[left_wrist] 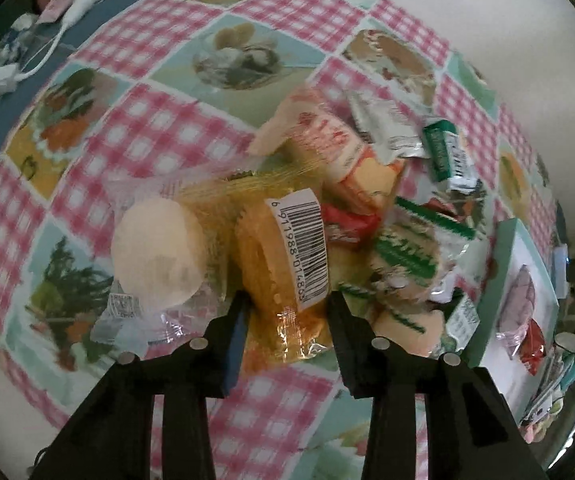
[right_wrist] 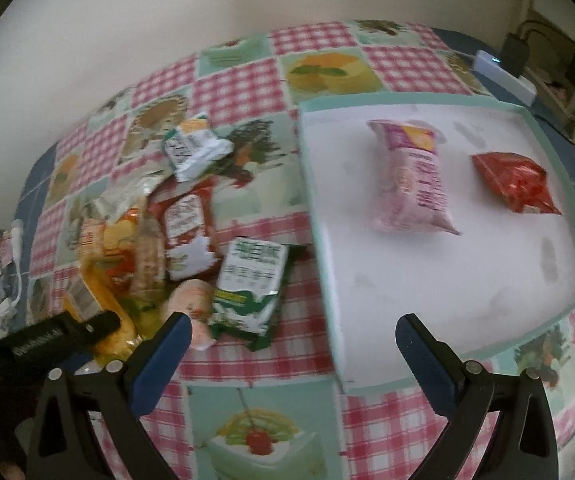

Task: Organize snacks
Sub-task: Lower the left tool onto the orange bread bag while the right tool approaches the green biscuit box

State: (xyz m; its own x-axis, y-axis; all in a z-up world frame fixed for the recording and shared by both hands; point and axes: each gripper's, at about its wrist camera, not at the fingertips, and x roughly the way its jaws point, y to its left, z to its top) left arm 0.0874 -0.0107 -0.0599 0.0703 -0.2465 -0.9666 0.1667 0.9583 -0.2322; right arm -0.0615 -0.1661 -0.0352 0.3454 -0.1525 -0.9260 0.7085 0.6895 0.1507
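Left tongs (left_wrist: 285, 308): clamped on yellow cake packet (left_wrist: 283, 256) at near edge of snack pile (right_wrist: 175, 224) on checked desk (right_wrist: 371, 424). Right tongs (right_wrist: 293, 330): spread apart, holding nothing. Tray (right_wrist: 427, 280): holds pink packet (right_wrist: 411, 178), red packet (right_wrist: 517, 186).

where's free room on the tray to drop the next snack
The tray is bare along its near half, in front of the pink packet and red packet, and along its left edge. It is crowded left of the tray: the snack pile covers the tablecloth there.
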